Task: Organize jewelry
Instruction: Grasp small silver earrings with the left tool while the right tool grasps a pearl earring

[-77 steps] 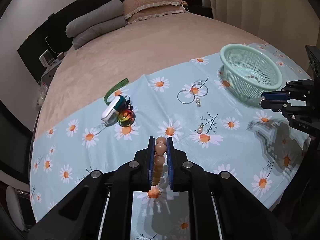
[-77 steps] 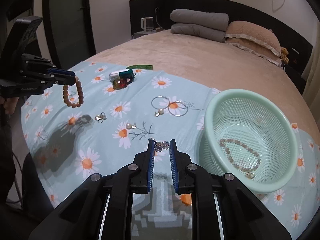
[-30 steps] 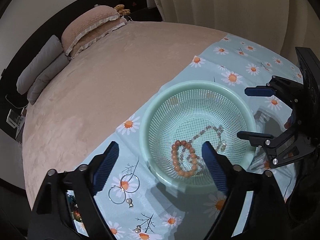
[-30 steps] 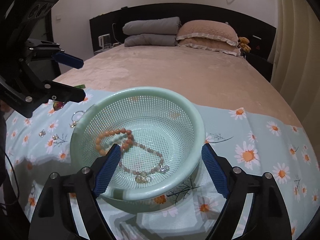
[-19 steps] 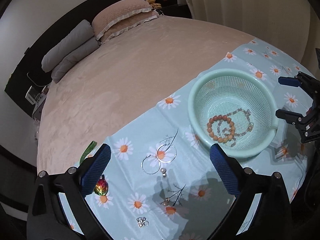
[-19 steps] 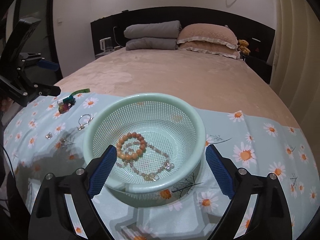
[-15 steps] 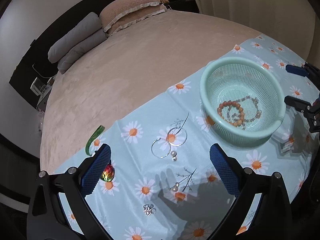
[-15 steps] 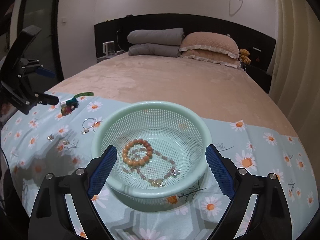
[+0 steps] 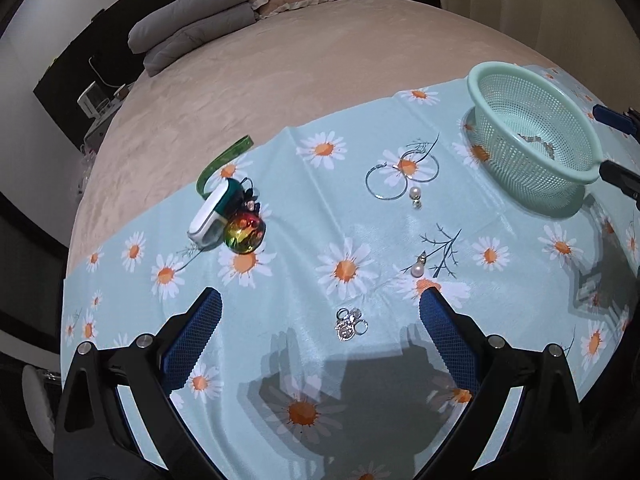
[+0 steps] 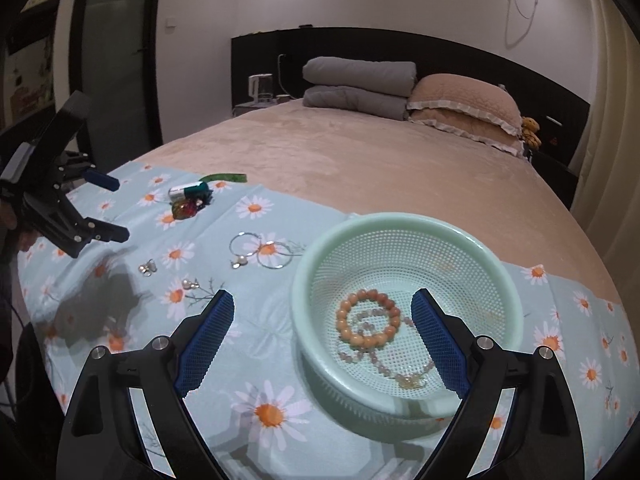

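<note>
A mint mesh basket (image 10: 504,280) (image 9: 476,80) sits on a daisy-print cloth and holds an orange bead bracelet (image 10: 368,318) and a pale bead chain (image 10: 384,364). My right gripper (image 10: 322,312) hangs wide open, empty, in front of the basket's left rim. My left gripper (image 9: 320,308) is wide open and empty above a small silver ring cluster (image 9: 349,322). Loose on the cloth lie a pearl earring (image 9: 418,269), two silver hoops (image 9: 402,176) with a pearl (image 9: 416,194), and an iridescent pendant (image 9: 244,232) beside a white-and-green case (image 9: 214,216).
The cloth (image 9: 120,320) covers the near end of a tan bed (image 10: 360,168); pillows and folded grey bedding (image 10: 360,84) lie at the headboard. A green ribbon (image 9: 224,160) trails off the cloth. The left gripper (image 10: 100,208) shows at the left edge of the right wrist view.
My left gripper has swung away from the basket to the left, over the loose pieces. My right gripper has drawn back a little from the basket. Both bracelets lie in the basket.
</note>
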A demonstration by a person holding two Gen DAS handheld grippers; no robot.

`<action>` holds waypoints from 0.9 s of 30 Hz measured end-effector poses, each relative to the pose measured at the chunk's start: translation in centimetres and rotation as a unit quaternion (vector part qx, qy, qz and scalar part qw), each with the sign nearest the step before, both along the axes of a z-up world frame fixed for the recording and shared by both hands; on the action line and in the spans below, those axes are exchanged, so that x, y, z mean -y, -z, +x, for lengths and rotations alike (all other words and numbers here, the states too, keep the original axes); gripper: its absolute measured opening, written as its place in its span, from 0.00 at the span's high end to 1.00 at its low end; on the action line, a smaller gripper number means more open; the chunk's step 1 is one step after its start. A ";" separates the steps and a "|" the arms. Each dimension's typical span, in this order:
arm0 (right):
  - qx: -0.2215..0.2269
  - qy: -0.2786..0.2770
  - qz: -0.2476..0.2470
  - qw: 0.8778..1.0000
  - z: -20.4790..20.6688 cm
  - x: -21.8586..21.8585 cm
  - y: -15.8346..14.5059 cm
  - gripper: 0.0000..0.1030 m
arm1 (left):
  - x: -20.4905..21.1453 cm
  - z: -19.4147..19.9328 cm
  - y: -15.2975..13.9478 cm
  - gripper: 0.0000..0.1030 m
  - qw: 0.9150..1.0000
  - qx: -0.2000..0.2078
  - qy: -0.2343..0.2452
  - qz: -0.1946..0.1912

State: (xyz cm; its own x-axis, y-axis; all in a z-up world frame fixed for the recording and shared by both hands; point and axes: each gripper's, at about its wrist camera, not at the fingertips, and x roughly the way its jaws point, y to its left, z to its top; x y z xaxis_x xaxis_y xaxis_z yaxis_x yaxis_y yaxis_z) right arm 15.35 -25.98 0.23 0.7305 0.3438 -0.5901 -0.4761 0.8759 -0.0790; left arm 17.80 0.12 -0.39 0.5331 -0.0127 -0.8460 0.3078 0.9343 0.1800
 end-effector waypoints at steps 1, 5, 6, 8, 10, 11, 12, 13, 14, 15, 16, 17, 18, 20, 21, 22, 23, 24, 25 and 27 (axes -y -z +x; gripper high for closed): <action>-0.002 -0.012 -0.006 1.000 -0.1 -0.9 0.2 0.17 | -0.7 0.0 0.4 0.06 1.000 -0.004 -0.005 -0.009; -0.011 -0.057 -0.022 0.998 -0.3 -4.7 1.3 0.17 | -2.5 0.2 1.8 0.06 0.999 -0.009 -0.016 -0.035; -0.015 -0.067 -0.027 0.997 -0.2 -5.7 1.7 0.17 | -2.8 0.2 2.0 0.07 0.999 -0.012 -0.015 -0.043; -0.022 -0.081 -0.037 0.996 -0.1 -7.5 2.7 0.18 | -3.1 0.5 2.5 0.10 0.998 -0.015 -0.016 -0.059; -0.042 -0.098 -0.040 0.994 0.4 -9.1 3.7 0.24 | -3.2 1.0 2.9 0.14 0.997 -0.022 -0.015 -0.079; -0.053 -0.103 -0.038 0.993 0.7 -9.8 4.3 0.31 | -3.1 1.3 3.1 0.16 0.996 -0.027 -0.011 -0.088; -0.065 -0.109 -0.035 0.991 1.2 -10.5 4.8 0.34 | -3.0 1.6 3.3 0.20 0.995 -0.031 -0.008 -0.096; -0.076 -0.112 -0.034 0.990 1.6 -11.1 5.3 0.37 | -2.8 1.8 3.6 0.22 0.994 -0.036 -0.005 -0.101; -0.086 -0.114 -0.032 0.989 2.0 -11.8 5.8 0.38 | -2.7 2.0 3.9 0.22 0.994 -0.041 -0.004 -0.102; -0.094 -0.119 -0.030 0.988 2.3 -12.4 6.2 0.39 | -2.5 2.1 4.2 0.25 0.993 -0.047 -0.002 -0.106; -0.098 -0.124 -0.027 0.987 2.6 -12.9 6.5 0.41 | -2.4 2.2 4.5 0.31 0.992 -0.053 0.001 -0.113; -0.101 -0.127 -0.027 0.986 2.8 -13.4 6.9 0.42 | -2.3 2.2 4.7 0.32 0.991 -0.059 0.002 -0.120; -0.104 -0.129 -0.026 0.986 3.0 -13.8 7.2 0.42 | -2.3 2.3 4.9 0.34 0.990 -0.062 0.003 -0.123; -0.112 -0.130 -0.024 0.985 3.5 -14.4 7.8 0.45 | -2.4 2.5 5.3 0.37 0.989 -0.070 -0.001 -0.127; -0.115 -0.130 -0.022 0.985 3.8 -14.6 8.0 0.46 | -2.6 2.7 5.5 0.42 0.989 -0.075 -0.007 -0.131; -0.117 -0.126 -0.022 0.985 4.1 -14.7 8.3 0.47 | -2.8 2.9 5.7 0.49 0.987 -0.084 -0.015 -0.139; -0.120 -0.123 -0.022 0.985 4.5 -14.8 8.5 0.48 | -3.0 3.2 6.0 0.53 0.984 -0.094 -0.022 -0.151; -0.124 -0.118 -0.020 0.985 4.8 -14.8 8.8 0.48 | -3.2 3.4 6.3 0.60 0.981 -0.103 -0.031 -0.158; -0.127 -0.114 -0.015 0.985 5.1 -14.8 9.0 0.48 | -3.2 3.5 6.4 0.67 0.980 -0.110 -0.036 -0.163; -0.136 -0.113 0.001 0.984 5.6 -14.7 9.2 0.48 | -3.0 3.3 6.5 0.70 0.979 -0.114 -0.030 -0.169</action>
